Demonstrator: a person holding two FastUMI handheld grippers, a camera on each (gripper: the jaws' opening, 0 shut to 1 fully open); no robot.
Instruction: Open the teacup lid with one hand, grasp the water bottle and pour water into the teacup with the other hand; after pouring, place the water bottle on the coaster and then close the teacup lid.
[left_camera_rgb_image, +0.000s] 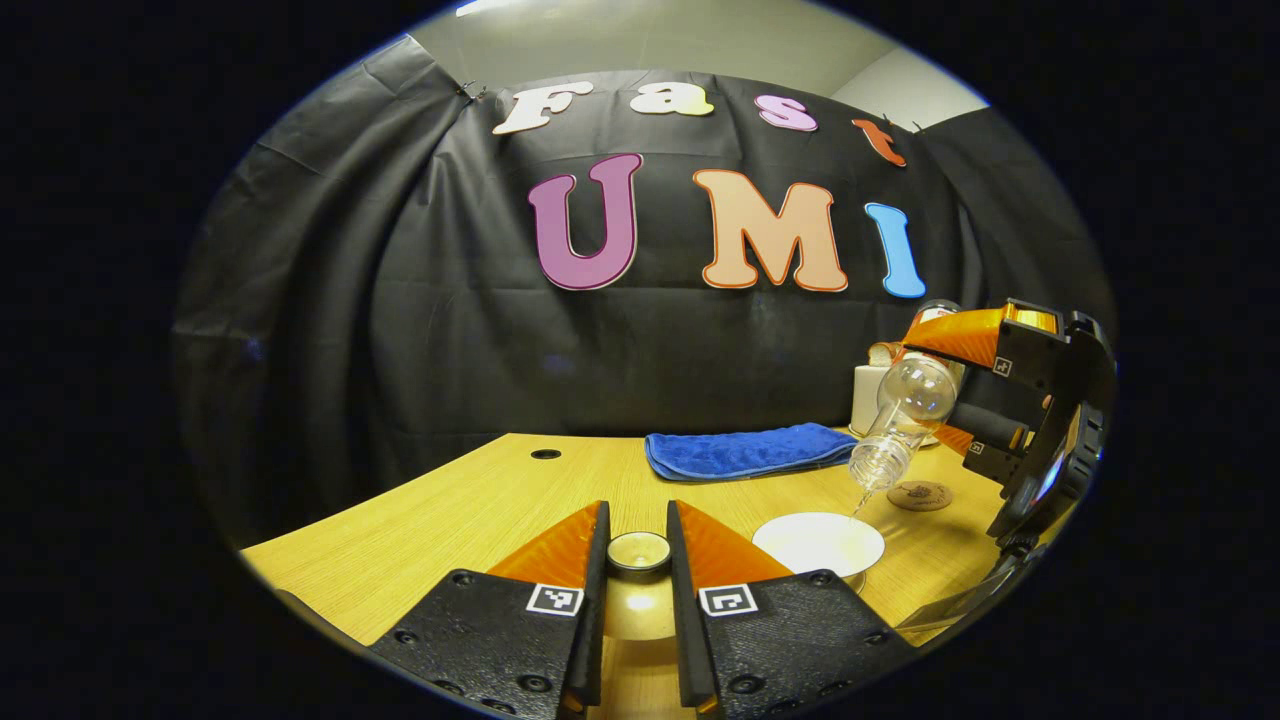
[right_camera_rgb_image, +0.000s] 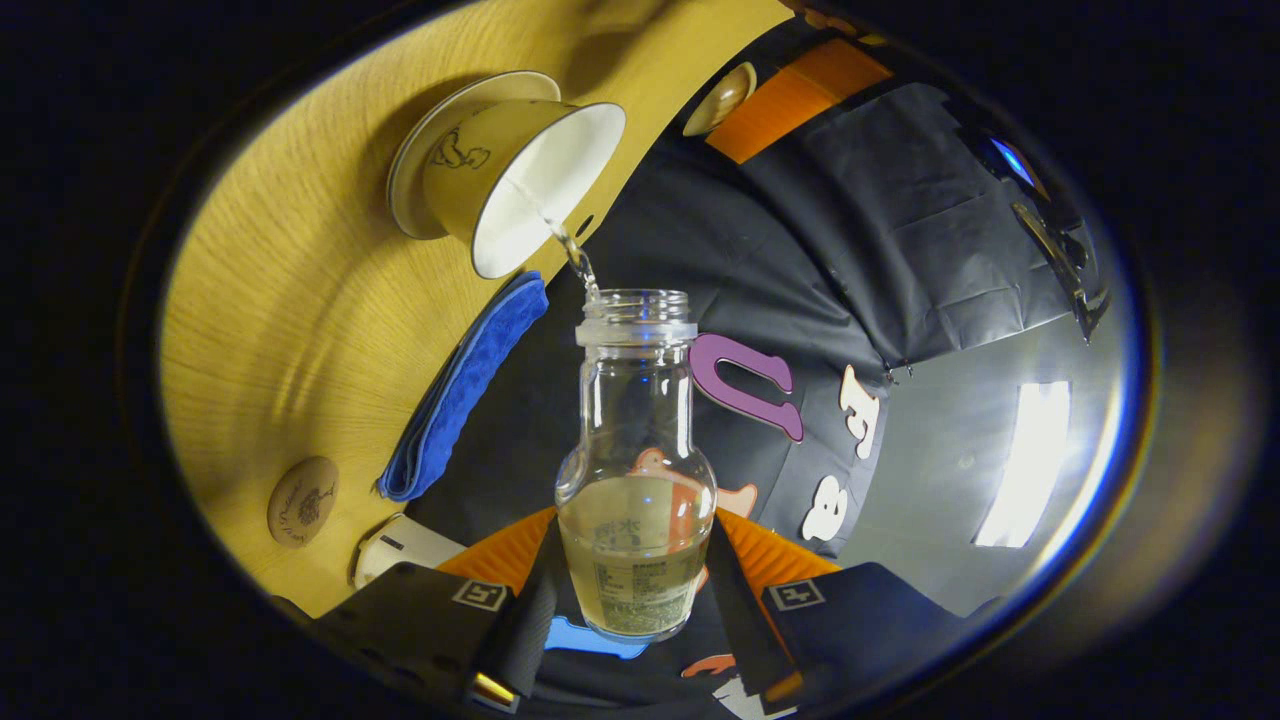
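In the left gripper view, our left gripper (left_camera_rgb_image: 638, 560) is closed on the teacup lid (left_camera_rgb_image: 638, 552), its knob pinched between both fingers and held above the table (left_camera_rgb_image: 470, 510). To its right the teacup (left_camera_rgb_image: 818, 543) stands open. In the right gripper view, our right gripper (right_camera_rgb_image: 632, 590) clamps the water bottle (right_camera_rgb_image: 634, 470) by its body, tipped mouth-down over the teacup (right_camera_rgb_image: 520, 180), a thin stream falling in. The coaster (left_camera_rgb_image: 920, 495) lies just beyond the cup, near the blue cloth (left_camera_rgb_image: 745, 452).

I count one water bottle (right_camera_rgb_image: 634, 470), one teacup (right_camera_rgb_image: 520, 185) on one saucer (right_camera_rgb_image: 415, 160), one teacup lid (left_camera_rgb_image: 638, 552), one round coaster (right_camera_rgb_image: 302, 501), one folded blue towel (left_camera_rgb_image: 748, 451), and one white box (left_camera_rgb_image: 868, 397) at the desk's (left_camera_rgb_image: 480, 500) far right edge.
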